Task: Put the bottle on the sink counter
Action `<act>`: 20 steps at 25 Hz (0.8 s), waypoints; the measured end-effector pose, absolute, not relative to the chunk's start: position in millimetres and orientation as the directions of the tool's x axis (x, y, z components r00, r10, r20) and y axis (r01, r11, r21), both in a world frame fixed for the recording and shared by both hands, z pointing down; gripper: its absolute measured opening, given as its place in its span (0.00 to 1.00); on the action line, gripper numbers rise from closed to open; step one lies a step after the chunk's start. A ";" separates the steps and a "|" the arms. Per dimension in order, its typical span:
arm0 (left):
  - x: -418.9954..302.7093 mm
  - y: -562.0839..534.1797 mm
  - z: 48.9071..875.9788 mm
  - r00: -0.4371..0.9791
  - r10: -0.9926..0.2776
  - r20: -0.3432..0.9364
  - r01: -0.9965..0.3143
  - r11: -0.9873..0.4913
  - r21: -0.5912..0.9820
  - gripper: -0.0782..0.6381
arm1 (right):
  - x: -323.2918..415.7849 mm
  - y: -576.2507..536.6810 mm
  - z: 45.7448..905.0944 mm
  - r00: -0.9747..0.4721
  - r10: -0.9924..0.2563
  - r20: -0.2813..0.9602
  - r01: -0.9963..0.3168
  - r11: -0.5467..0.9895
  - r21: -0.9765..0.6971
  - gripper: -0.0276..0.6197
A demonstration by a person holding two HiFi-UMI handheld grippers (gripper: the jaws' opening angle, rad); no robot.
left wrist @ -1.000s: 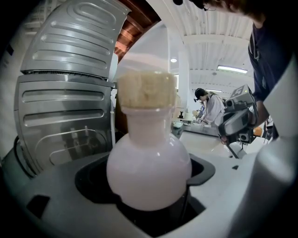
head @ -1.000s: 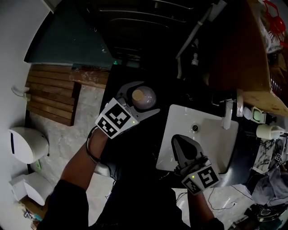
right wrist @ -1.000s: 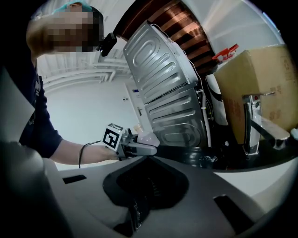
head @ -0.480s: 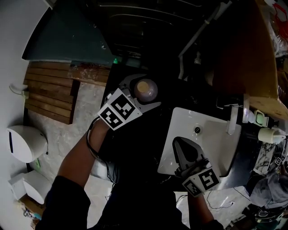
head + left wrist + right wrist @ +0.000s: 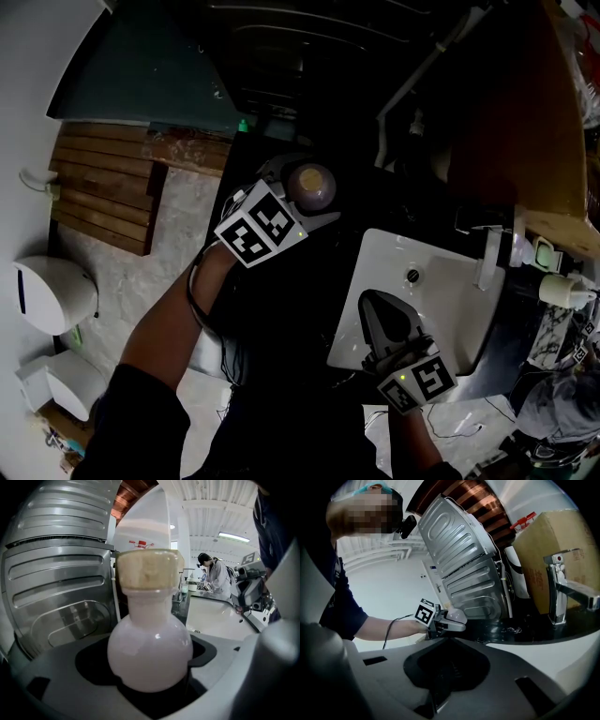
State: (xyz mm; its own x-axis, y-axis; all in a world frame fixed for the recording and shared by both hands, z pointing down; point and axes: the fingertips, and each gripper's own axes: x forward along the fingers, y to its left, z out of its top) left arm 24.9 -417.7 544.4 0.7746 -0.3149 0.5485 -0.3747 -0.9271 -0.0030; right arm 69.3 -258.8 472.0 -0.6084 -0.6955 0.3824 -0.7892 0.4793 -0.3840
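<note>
**Bottle gripped beside the sink**

The round pale-lilac glass bottle (image 5: 150, 644) with a cork stopper is clamped in the left gripper's (image 5: 302, 189) jaws, over the black counter (image 5: 525, 632), left of the white sink basin (image 5: 450, 291). The right gripper (image 5: 373, 302) is held over the basin, its jaws closed on nothing

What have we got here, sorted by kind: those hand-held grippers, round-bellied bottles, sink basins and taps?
Grippers: 2, the left gripper and the right gripper
Round bottle: 1
Sink basin: 1
Tap: 1
Total: 5
</note>
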 end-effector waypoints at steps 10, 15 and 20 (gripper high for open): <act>29.4 -420.5 556.8 0.740 -0.325 0.589 -0.405 -0.914 0.004 0.67 | 77.3 -253.2 479.3 -0.620 -0.688 0.378 -0.778 0.477 -0.408 0.08; 31.9 -422.6 559.8 0.725 -0.324 0.608 -0.403 -0.915 -0.007 0.67 | 78.6 -253.7 477.9 -0.627 -0.686 0.370 -0.772 0.481 -0.416 0.08; 33.5 -423.4 565.9 0.701 -0.313 0.641 -0.399 -0.917 -0.012 0.67 | 83.7 -254.3 476.6 -0.630 -0.684 0.368 -0.768 0.481 -0.423 0.08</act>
